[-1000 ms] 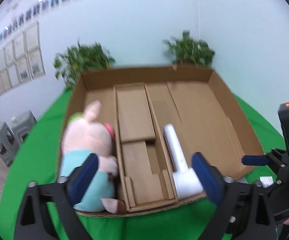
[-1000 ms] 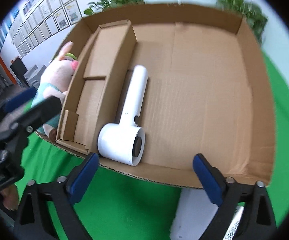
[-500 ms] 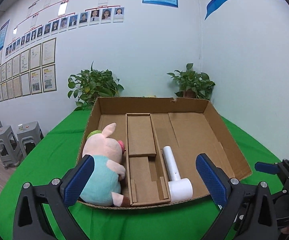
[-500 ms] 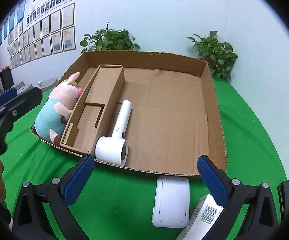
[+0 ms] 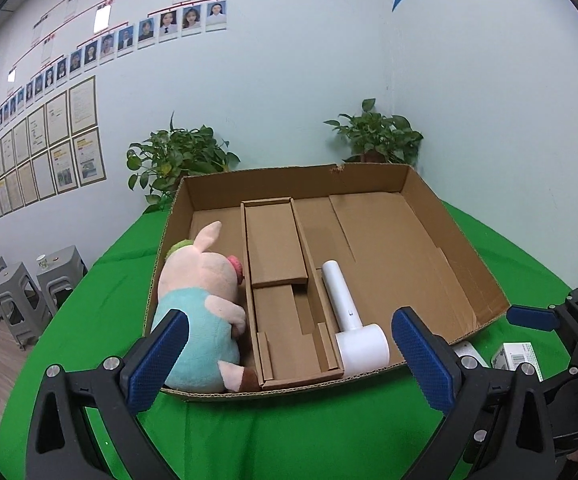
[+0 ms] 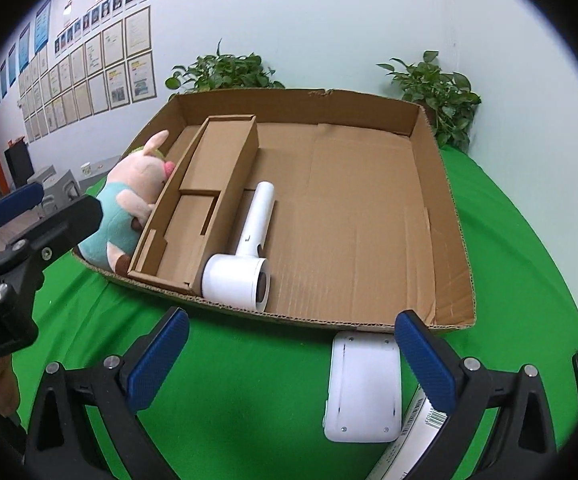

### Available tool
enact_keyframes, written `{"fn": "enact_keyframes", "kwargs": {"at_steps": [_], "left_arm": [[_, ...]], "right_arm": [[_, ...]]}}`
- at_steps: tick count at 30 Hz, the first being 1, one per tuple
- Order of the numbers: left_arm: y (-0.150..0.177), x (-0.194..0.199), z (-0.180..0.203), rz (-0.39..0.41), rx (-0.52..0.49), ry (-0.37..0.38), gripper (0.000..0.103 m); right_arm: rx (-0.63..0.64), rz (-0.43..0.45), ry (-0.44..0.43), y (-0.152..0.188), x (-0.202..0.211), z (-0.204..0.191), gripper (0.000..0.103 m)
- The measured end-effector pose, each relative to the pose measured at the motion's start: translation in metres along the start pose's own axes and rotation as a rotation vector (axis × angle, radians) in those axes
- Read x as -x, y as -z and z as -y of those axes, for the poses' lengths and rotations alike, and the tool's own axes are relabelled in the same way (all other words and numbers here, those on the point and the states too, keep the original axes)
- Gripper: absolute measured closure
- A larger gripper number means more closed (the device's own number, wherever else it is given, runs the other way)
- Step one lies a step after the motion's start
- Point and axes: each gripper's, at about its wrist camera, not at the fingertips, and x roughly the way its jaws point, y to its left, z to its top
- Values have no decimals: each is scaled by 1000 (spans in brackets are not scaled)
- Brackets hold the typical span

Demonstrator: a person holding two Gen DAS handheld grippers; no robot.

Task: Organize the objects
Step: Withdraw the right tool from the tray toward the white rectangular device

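Observation:
A shallow cardboard box [image 5: 461, 252] [image 6: 441, 184] lies on the green table. Its left compartment holds a pink plush pig [image 5: 201, 304] [image 6: 125, 196] in a teal shirt. A white hair dryer [image 5: 353, 320] [image 6: 245, 256] lies beside the cardboard divider insert [image 5: 277, 260] [image 6: 205, 184]. My left gripper [image 5: 289, 360] is open and empty, held in front of the box's near edge. My right gripper [image 6: 293, 360] is open and empty too. A white flat device [image 6: 363, 388] lies on the cloth just inside its right finger, with a barcoded box [image 6: 417, 432] [image 5: 517, 356] beside it.
Two potted plants [image 5: 177, 160] [image 5: 377, 136] stand behind the box against the wall. Grey stools [image 5: 17, 292] sit on the floor at the left. Green cloth [image 6: 249, 380] stretches between the grippers and the box. The box's right half is bare cardboard.
Both grippers have drawn back and tilted up from the box, so more wall and table show. The white device and the barcoded box came into view. Nothing was grasped.

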Motion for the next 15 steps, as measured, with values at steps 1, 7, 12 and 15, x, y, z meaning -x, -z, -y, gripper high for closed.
{"fn": "enact_keyframes", "kwargs": {"at_steps": [1, 7, 12, 15], "left_arm": [[-2, -2, 0, -12, -9, 10, 1], [-13, -8, -5, -48, -51, 21, 1], [-10, -7, -8, -45, -30, 27, 1], [3, -9, -8, -63, 21, 51, 1]], "right_arm": [[6, -9, -5, 0, -1, -1, 1], [44, -82, -27, 1, -6, -3, 1], [41, -78, -44, 3, -2, -6, 1], [22, -35, -53, 6, 6, -5, 1]]}}
